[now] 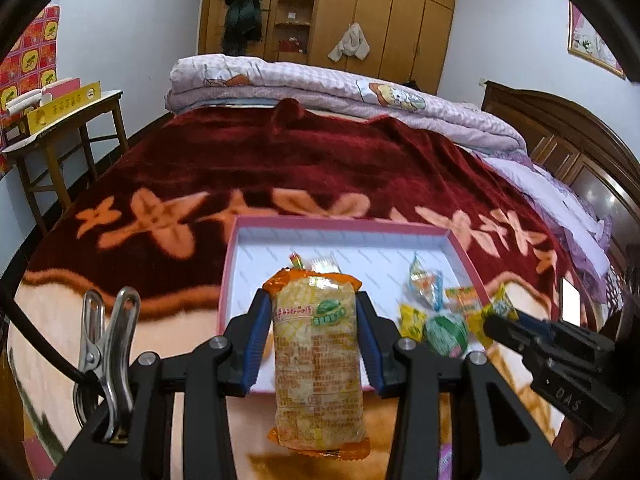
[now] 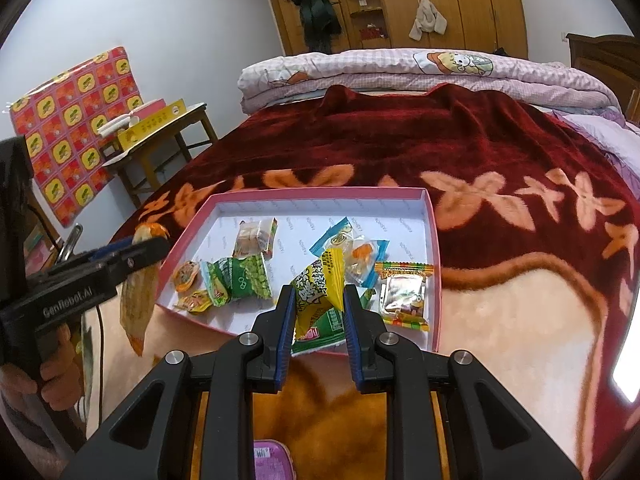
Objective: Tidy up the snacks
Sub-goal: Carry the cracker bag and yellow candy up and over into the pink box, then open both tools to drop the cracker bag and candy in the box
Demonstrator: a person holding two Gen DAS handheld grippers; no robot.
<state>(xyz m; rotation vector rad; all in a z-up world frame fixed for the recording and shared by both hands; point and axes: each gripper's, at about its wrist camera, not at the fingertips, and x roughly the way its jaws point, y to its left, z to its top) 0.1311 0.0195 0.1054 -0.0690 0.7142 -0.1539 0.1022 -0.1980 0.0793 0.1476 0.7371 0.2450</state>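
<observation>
- The left gripper [image 1: 314,344] is clenched on a long orange-ended snack pack [image 1: 318,364], which hangs upright between the blue finger pads [image 1: 256,344], its lower half drooping below them
- That pack is held over the near left edge of the pink box [image 1: 340,224], which lies open on the red and cream flowered blanket [image 1: 320,152]
- From the right wrist camera the same left gripper [image 2: 140,252] shows at the left, just outside the box's left wall, with the snack pack [image 2: 136,308] dangling under it
- The right gripper [image 2: 316,320] is grasping a yellow packet [image 2: 320,292] pinched upright between its pads, above the near rim of the pink box [image 2: 320,194]
- A green wrapper [image 2: 324,330] lies under the yellow packet at the box's near edge
- Inside the box, on its white floor: a green bag of peas [image 2: 248,280] at the left, two small orange sachets [image 2: 186,276] beside it, a clear pack of brown pieces [image 2: 254,236] further back
- At the right side lie a blue-edged sweet packet [image 2: 360,258] and a clear pouch with a cartoon figure [image 2: 404,296], touching each other
- A folded pink checked quilt [image 2: 400,72] sits at the far end of the bed, with a wooden wardrobe [image 2: 460,0] behind it
- A small wooden table [image 2: 160,140] with a yellow carton on it stands to the left of the bed
</observation>
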